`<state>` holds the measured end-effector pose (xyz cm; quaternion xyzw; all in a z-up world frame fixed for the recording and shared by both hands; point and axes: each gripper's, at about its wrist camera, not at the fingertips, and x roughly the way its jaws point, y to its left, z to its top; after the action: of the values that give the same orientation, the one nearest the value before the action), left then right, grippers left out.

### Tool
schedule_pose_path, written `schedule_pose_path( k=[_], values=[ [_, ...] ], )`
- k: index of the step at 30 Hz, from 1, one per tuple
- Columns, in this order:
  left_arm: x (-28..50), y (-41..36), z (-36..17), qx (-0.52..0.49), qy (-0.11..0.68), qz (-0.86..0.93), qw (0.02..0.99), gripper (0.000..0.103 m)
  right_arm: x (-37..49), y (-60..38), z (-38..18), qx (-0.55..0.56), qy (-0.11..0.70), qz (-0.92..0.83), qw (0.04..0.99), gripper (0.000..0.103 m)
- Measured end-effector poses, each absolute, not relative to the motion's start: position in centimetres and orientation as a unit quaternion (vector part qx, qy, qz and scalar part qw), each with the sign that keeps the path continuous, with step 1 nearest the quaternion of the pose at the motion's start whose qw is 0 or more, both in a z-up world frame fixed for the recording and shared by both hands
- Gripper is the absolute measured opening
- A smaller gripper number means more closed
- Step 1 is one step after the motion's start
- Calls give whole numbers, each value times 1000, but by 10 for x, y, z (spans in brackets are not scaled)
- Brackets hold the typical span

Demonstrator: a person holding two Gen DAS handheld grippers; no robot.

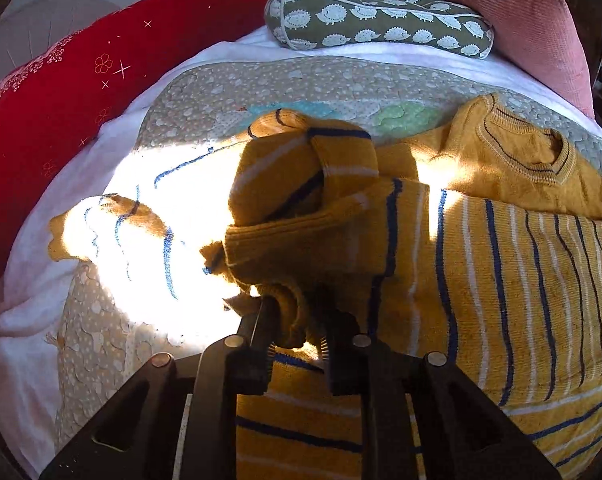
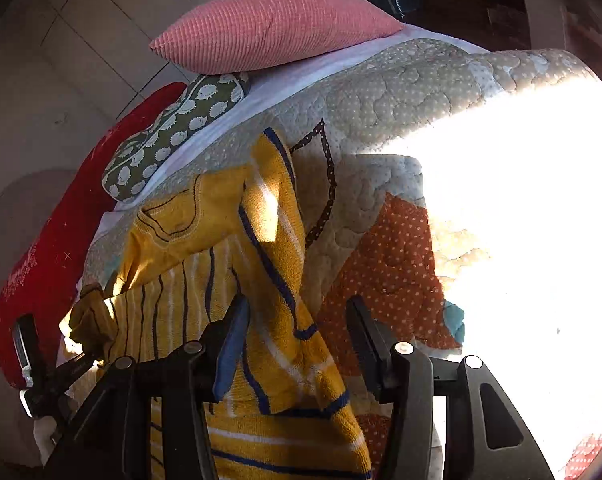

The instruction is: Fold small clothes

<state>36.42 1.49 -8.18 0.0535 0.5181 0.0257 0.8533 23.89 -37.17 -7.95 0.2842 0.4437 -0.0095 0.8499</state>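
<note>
A small mustard-yellow knit sweater [image 1: 521, 264] with blue and white stripes lies on a quilted mat [image 1: 229, 92] on a bed. My left gripper [image 1: 297, 320] is shut on the sweater's bunched left sleeve [image 1: 301, 208] and lifts it over the body. In the right wrist view my right gripper [image 2: 297, 316] is open, its jaws wide apart. The right sleeve [image 2: 277, 264] lies folded over the sweater body between the fingers [image 2: 233, 336], not pinched. The left gripper also shows at the lower left of that view [image 2: 61, 364].
A red cushion [image 1: 61, 92], a green hedgehog-print pillow [image 1: 373, 20] and a pink ribbed cushion [image 1: 521, 28] line the far side of the bed. Bright sunlight washes out parts of the mat [image 2: 521, 220]. The mat's right edge drops off the bed.
</note>
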Motion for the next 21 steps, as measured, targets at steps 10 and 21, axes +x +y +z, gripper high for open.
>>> schedule_pose_path(
  k=[10, 21],
  values=[
    [364, -10, -79, 48, 525, 9, 850, 23, 247, -412, -58, 266, 451, -49, 851, 7],
    [334, 4, -61, 29, 512, -25, 858, 24, 182, -451, -66, 345, 424, -6, 837, 45]
  ],
)
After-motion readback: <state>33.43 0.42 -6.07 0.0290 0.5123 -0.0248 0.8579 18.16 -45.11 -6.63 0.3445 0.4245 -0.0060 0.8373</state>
